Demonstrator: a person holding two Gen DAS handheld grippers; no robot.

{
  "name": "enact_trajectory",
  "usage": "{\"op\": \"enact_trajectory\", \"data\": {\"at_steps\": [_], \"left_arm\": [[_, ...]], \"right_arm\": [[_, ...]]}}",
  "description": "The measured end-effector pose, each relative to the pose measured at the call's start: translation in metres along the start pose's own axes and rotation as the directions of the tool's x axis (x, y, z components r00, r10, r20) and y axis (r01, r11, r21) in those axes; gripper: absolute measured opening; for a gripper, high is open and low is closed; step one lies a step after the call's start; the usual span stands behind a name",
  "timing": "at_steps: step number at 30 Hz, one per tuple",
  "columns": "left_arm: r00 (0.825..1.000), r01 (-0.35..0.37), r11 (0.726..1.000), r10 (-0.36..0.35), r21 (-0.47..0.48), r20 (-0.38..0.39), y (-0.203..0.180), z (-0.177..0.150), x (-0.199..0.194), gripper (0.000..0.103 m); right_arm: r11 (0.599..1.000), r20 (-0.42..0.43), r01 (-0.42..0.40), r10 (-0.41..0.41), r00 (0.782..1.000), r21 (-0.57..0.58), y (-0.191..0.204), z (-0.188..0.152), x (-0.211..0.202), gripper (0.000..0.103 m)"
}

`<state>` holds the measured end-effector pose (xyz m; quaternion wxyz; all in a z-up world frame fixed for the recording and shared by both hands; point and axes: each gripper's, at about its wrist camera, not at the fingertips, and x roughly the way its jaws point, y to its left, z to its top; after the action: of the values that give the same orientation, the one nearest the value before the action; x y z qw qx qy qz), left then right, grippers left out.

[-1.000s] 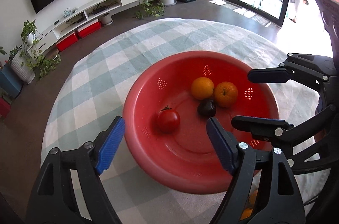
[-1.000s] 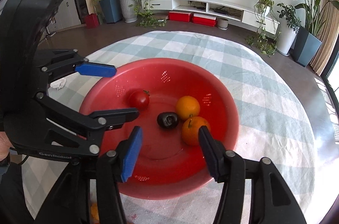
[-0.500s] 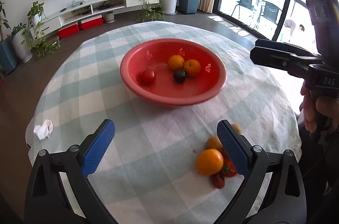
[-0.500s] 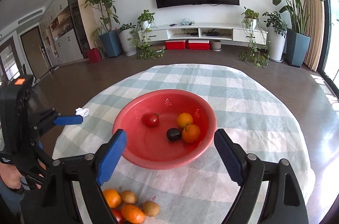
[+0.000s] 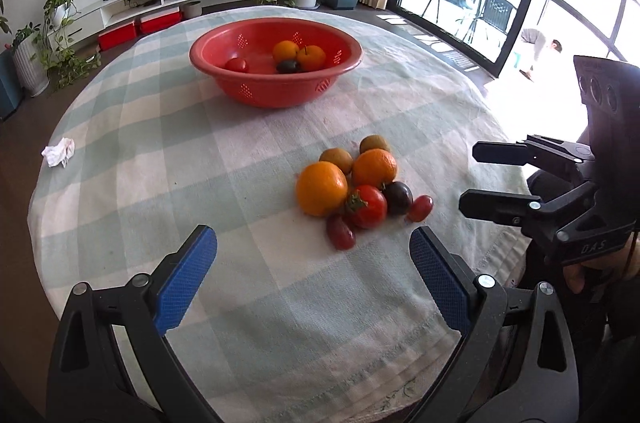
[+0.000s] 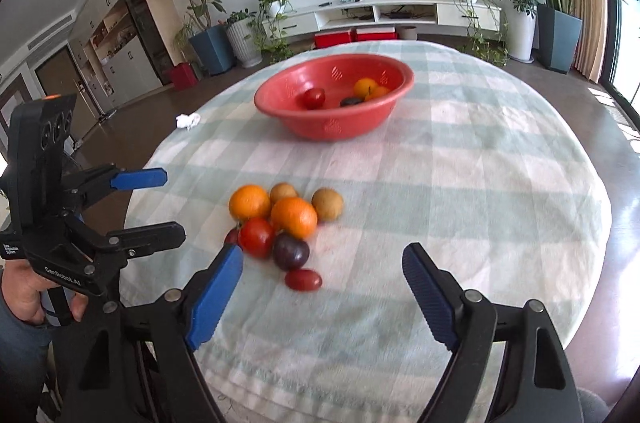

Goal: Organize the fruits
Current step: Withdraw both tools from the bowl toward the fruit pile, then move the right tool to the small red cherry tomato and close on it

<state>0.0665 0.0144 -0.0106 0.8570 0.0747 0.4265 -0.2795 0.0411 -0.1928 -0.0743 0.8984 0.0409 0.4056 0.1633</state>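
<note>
- Both my grippers have pulled back from over the red colander bowl (image 5: 276, 63), which now sits at the far side of the table; the loose fruit pile is right in front of them.
- Left gripper (image 5: 314, 277): jaws spread about as wide as they go, nothing between them. It hangs above the cloth, short of the pile.
- Right gripper (image 6: 322, 293): jaws wide but closing slightly, empty; a small red grape tomato (image 6: 303, 279) lies just ahead between the finger lines, untouched.
- I read this as a drop-off finished and the next pick starting.
- Already in the bowl: a tomato (image 5: 236, 64), two oranges (image 5: 285, 50) and a dark plum (image 5: 289, 66).
- Still on the checked tablecloth (image 5: 160, 151): two oranges (image 5: 321, 188), a stemmed tomato (image 5: 368, 206), a plum (image 5: 398, 198), two kiwis (image 5: 336, 160) and two grape tomatoes, all touching or nearly so.
- The tight clustering is my obstacle: closing on one fruit may nudge its neighbours rolling.
- A crumpled tissue (image 5: 59, 151) lies near the left edge, well clear.
</note>
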Motion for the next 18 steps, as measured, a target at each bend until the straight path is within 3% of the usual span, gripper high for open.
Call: {"op": "enact_trajectory", "data": {"at_steps": [6,11,18], "left_arm": [[1.000,0.017,1.000,-0.017,-0.010,-0.002,-0.007,-0.012,0.001,0.098],[0.999,0.031,0.999,-0.032,-0.018,-0.011,-0.007,-0.016,0.005,0.098],[0.999,0.051,0.998,-0.052,-0.028,-0.012,-0.001,-0.019,0.007,0.098]], "right_arm": [[0.997,-0.042,0.047,-0.050,0.998,-0.065,0.016,-0.009,0.015,0.076],[0.997,-0.101,0.051,-0.057,0.993,-0.064,0.016,-0.014,0.033,0.064],[0.990,-0.132,0.054,-0.071,0.989,-0.132,0.019,-0.012,0.044,0.057]]}}
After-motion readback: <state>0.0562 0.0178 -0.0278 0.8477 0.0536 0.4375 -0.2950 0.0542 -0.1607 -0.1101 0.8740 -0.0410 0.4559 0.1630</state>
